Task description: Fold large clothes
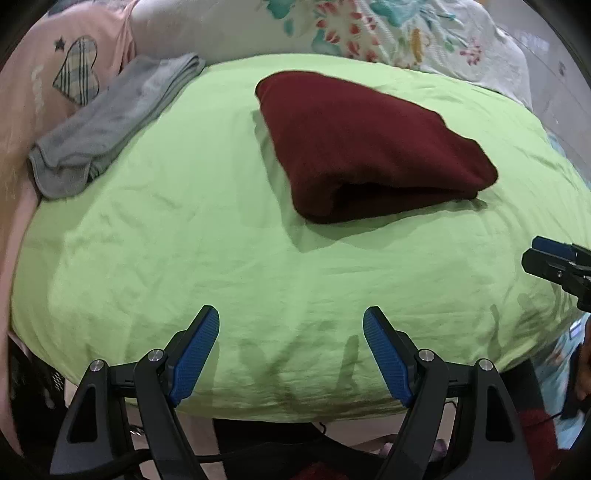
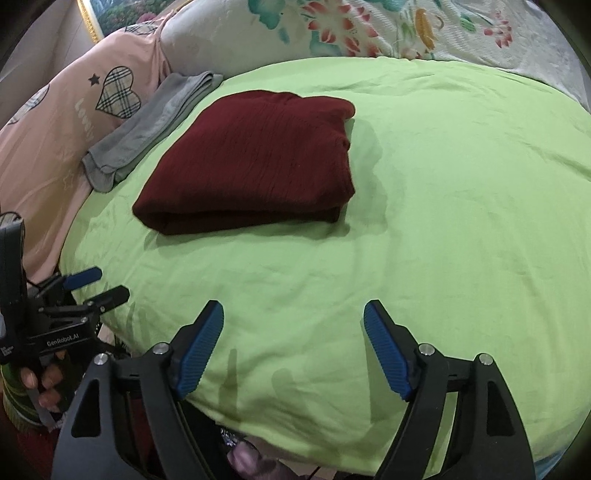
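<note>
A dark red garment (image 1: 369,147) lies folded into a thick rectangle on the light green sheet (image 1: 184,229); in the right wrist view the same red garment (image 2: 255,166) sits left of centre. My left gripper (image 1: 291,317) hangs open over the near part of the sheet, well short of the garment, with nothing between its blue pads (image 1: 195,354). My right gripper (image 2: 293,312) is open too, empty, over the sheet near the bed's front edge. The left gripper (image 2: 98,284) also shows at the left, held by a hand.
A folded grey garment (image 1: 110,122) lies at the back left beside a pink pillow (image 1: 33,92) with a plaid heart. A floral quilt (image 1: 369,33) is bunched along the far side. The bed's front edge (image 1: 295,413) drops to dark floor clutter.
</note>
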`<state>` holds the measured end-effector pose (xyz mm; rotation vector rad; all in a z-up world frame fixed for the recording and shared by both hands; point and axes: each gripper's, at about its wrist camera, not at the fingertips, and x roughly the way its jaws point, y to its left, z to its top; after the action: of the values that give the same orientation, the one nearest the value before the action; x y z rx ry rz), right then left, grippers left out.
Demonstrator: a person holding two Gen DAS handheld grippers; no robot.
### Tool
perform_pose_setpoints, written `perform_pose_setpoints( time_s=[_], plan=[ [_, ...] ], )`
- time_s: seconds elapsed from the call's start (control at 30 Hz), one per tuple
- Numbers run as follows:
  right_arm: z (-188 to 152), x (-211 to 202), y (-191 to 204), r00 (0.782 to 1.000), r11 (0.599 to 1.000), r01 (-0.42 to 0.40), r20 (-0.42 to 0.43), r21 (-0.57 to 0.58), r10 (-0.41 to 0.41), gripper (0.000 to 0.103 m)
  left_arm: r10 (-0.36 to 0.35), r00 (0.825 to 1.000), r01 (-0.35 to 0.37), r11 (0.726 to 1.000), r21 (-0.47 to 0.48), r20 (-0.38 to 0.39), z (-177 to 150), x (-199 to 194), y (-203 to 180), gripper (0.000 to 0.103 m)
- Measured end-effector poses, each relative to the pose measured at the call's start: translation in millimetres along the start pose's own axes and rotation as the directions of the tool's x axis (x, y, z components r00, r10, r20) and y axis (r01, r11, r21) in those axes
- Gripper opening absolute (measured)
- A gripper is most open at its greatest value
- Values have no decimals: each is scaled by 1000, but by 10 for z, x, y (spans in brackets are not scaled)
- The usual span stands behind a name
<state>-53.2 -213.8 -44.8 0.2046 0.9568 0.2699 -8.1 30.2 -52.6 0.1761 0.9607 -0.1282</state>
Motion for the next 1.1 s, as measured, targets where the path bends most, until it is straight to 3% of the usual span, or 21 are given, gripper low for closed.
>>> perform_pose_setpoints(
  time_s=[0.23, 0.33, 0.4, 0.8, 1.1],
  plan=[
    [132, -248, 91, 999, 999, -24, 33, -32, 25, 84, 29, 996, -30, 999, 15, 84, 181, -374, 43, 85],
    [184, -315, 130, 998, 999, -18, 54, -50, 20, 93, 43, 994, -43, 999, 2, 103, 250, -452, 93, 96],
    [197, -313, 132, 998, 999, -18, 65, -51, 22, 103, 56, 993, -55, 998, -5, 107, 259, -442, 110, 96],
    [235, -46, 193, 999, 998, -36, 10, -50, 36, 103, 153, 988, -153, 988, -15, 19, 333, -129, 155, 96],
    [395, 15, 274, 999, 996, -37, 6, -76, 37, 103, 143, 989, -143, 990, -7, 33, 501, -138, 113, 96]
  ],
)
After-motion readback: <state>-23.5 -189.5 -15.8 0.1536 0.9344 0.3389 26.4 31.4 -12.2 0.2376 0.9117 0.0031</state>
